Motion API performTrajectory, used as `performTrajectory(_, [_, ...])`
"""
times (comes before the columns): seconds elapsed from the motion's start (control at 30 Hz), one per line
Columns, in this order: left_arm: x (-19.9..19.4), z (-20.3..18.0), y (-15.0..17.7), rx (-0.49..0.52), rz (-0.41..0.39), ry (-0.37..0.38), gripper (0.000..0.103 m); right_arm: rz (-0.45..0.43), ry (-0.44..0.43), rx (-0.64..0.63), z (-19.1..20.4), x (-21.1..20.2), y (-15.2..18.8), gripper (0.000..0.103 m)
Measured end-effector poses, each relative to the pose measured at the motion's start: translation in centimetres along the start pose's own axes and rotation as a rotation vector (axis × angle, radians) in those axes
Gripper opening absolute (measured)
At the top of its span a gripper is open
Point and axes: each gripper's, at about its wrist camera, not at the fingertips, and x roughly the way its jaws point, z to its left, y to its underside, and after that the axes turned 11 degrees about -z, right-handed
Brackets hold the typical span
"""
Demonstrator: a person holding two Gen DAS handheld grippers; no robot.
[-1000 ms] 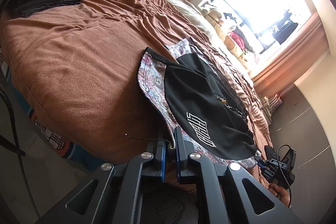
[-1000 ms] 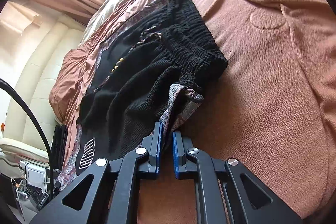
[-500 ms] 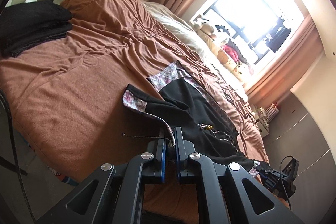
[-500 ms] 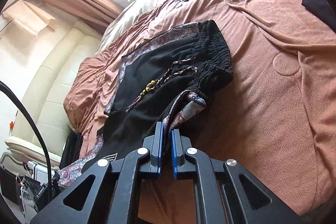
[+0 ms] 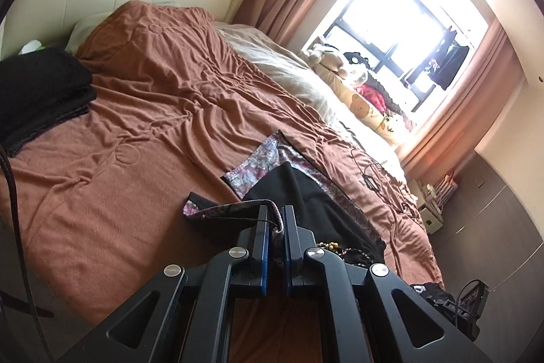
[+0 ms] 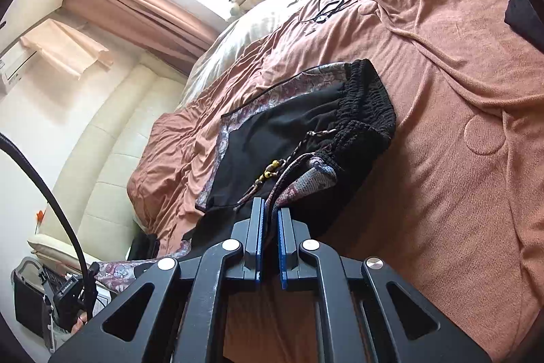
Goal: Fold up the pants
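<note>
Left gripper (image 5: pixel 277 220) and right gripper (image 6: pixel 271 216) each clamped on black paisley-trimmed fabric pants (image 6: pixel 306 125), presumably carrying one half forward over the other.

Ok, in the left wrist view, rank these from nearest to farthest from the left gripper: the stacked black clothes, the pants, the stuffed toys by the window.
1. The pants, clamped in the left gripper, straight ahead.
2. The stacked black clothes, far left on the brown bedspread.
3. The stuffed toys, upper right on the window sill, beyond the bed.
</note>
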Motion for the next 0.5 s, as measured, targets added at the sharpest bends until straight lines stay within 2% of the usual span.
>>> performTrajectory(0.5, [11.0, -3.4, -5.7, 0.064, 0.002, 0.0, 0.007, -0.07, 0.018, 0.005, 1.0, 5.1, -3.2, 0.004])
